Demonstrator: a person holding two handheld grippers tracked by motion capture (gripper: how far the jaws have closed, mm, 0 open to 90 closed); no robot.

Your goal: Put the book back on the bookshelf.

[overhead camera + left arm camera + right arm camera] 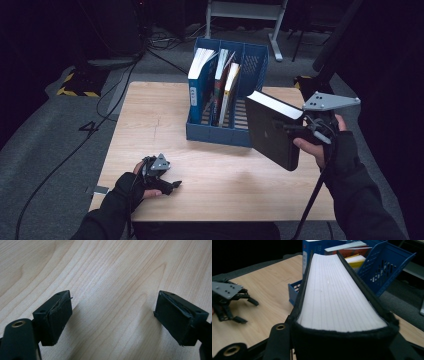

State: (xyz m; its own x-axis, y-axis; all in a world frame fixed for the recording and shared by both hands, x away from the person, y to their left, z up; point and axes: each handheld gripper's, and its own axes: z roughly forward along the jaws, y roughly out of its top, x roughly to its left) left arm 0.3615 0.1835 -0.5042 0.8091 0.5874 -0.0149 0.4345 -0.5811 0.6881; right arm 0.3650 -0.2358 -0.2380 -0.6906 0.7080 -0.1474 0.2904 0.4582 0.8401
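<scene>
Aloft, right gripper (pixel 295 131) clamps black book (pixel 272 131).

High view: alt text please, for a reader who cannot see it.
The right tool holds a thick black book in the air beside a blue file rack with books standing in it. The left tool rests open on the wooden table.
</scene>
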